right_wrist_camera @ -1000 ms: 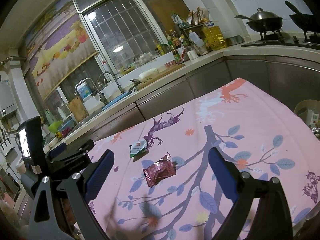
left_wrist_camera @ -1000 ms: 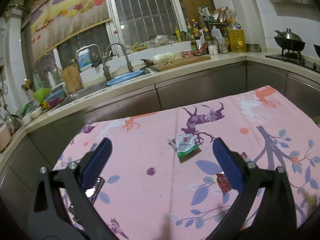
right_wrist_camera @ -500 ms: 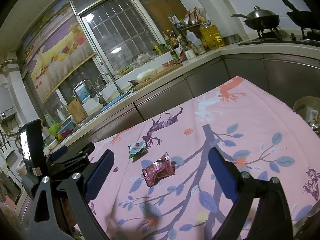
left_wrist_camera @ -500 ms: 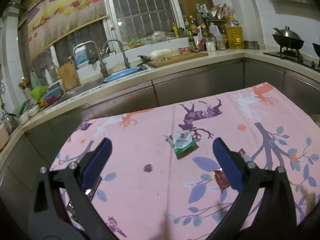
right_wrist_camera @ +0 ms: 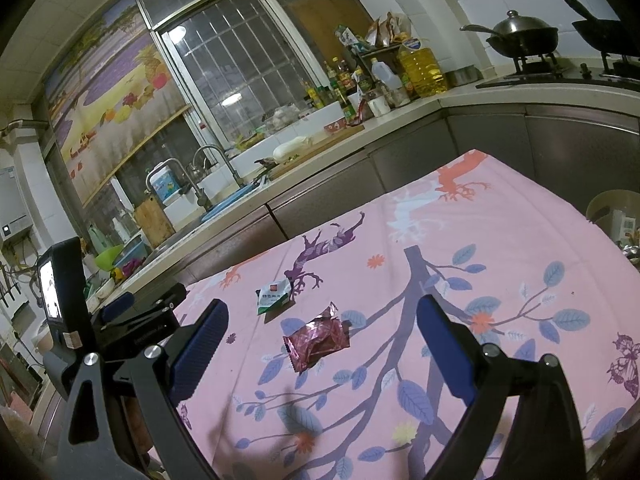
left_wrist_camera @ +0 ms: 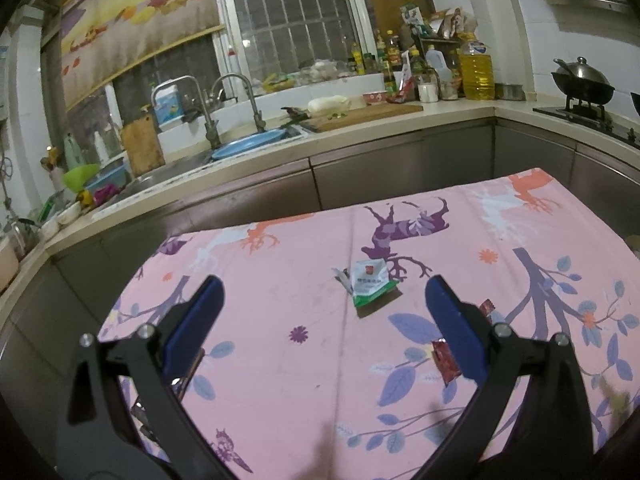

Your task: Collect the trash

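Note:
A white and green wrapper lies on the pink tablecloth, ahead of my open, empty left gripper. It also shows in the right wrist view. A crumpled dark red foil wrapper lies between the fingers' line of my open, empty right gripper, a little ahead of it. In the left wrist view the red wrapper is partly hidden behind the right finger. The left gripper shows at the left of the right wrist view.
A dark object lies at the cloth's left edge behind the left finger. A kitchen counter with sink, faucets, cutting board and bottles runs behind the table. A stove with wok stands at the right. A bin sits beyond the table's right edge.
Both grippers have risen and tilted slightly, so the wrappers sit a little lower and nearer in view. Both stay open; nothing on the cloth has moved.

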A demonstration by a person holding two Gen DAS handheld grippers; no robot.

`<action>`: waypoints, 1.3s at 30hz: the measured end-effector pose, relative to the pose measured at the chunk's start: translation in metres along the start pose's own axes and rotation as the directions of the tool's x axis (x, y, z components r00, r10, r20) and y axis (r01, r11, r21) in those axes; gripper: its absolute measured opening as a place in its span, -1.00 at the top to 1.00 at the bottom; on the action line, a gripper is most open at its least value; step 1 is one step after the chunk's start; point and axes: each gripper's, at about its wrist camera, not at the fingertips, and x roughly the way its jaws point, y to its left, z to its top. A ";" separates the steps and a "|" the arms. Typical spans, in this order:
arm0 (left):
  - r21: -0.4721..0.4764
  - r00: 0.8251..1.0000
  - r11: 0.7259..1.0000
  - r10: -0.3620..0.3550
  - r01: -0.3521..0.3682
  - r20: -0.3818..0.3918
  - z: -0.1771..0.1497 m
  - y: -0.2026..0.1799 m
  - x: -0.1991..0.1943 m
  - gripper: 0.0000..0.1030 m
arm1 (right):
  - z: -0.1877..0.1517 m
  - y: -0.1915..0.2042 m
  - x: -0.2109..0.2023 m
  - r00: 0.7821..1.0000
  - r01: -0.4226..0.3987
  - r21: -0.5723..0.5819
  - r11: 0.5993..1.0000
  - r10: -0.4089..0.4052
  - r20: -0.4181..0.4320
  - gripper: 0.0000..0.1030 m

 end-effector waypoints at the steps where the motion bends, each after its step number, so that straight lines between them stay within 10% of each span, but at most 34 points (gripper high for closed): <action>1: -0.004 1.000 1.000 0.000 0.000 -0.004 0.000 0.001 0.000 -0.88 | 0.000 0.000 0.000 1.000 0.000 0.000 1.000 0.000 -0.001 -0.78; 39: -0.009 1.000 1.000 -0.006 0.006 -0.005 -0.004 -0.002 0.000 -0.88 | -0.004 -0.003 0.007 1.000 -0.008 0.005 1.000 0.008 -0.014 -0.78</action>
